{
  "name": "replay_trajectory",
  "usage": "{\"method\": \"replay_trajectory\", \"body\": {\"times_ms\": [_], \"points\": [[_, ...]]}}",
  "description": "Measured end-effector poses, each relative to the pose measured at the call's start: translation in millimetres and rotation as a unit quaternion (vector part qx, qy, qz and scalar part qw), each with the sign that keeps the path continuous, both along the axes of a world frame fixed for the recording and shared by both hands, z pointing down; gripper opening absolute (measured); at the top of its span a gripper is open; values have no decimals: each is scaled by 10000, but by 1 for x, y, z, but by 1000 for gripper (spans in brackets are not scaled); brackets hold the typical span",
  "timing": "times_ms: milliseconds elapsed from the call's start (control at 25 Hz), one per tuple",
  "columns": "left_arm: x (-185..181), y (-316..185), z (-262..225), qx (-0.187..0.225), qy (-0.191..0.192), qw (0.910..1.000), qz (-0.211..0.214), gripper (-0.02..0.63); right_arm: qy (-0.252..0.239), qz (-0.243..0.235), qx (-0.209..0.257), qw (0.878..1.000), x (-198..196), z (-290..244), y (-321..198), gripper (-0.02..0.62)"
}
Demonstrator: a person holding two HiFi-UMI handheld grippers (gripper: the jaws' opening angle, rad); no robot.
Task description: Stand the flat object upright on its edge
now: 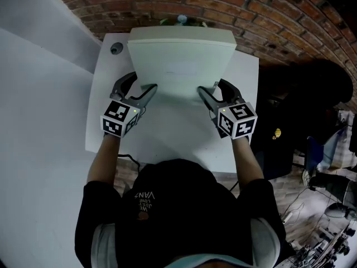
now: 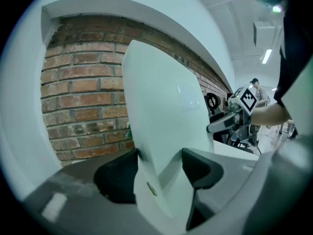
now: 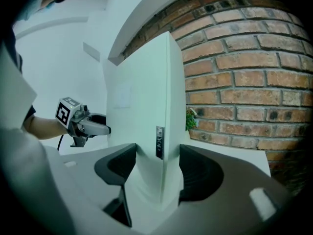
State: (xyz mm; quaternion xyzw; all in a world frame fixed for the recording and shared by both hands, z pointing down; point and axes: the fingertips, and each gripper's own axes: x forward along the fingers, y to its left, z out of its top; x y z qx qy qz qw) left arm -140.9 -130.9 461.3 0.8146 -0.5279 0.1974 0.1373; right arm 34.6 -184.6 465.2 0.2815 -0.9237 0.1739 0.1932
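Note:
A white flat slab stands on its edge on the white table, its broad face leaning towards the brick wall. My left gripper grips its left side edge and my right gripper grips its right one. In the left gripper view both dark pads of the left gripper press on the slab. The right gripper likewise clamps the slab on both faces, beside a small port on its narrow side. Each gripper shows in the other's view.
A brick wall runs close behind the table, with a small green plant at its foot. A round grey cable hole sits at the table's far left corner. Dark furniture and clutter stand to the right of the table.

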Motion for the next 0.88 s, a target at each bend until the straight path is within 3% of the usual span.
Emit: {"method": "replay_trajectory", "body": {"times_ms": [880], "points": [[-143, 15, -18, 388, -434, 9980, -238, 278, -96, 14, 205, 9997, -140, -8, 16, 259]]}}
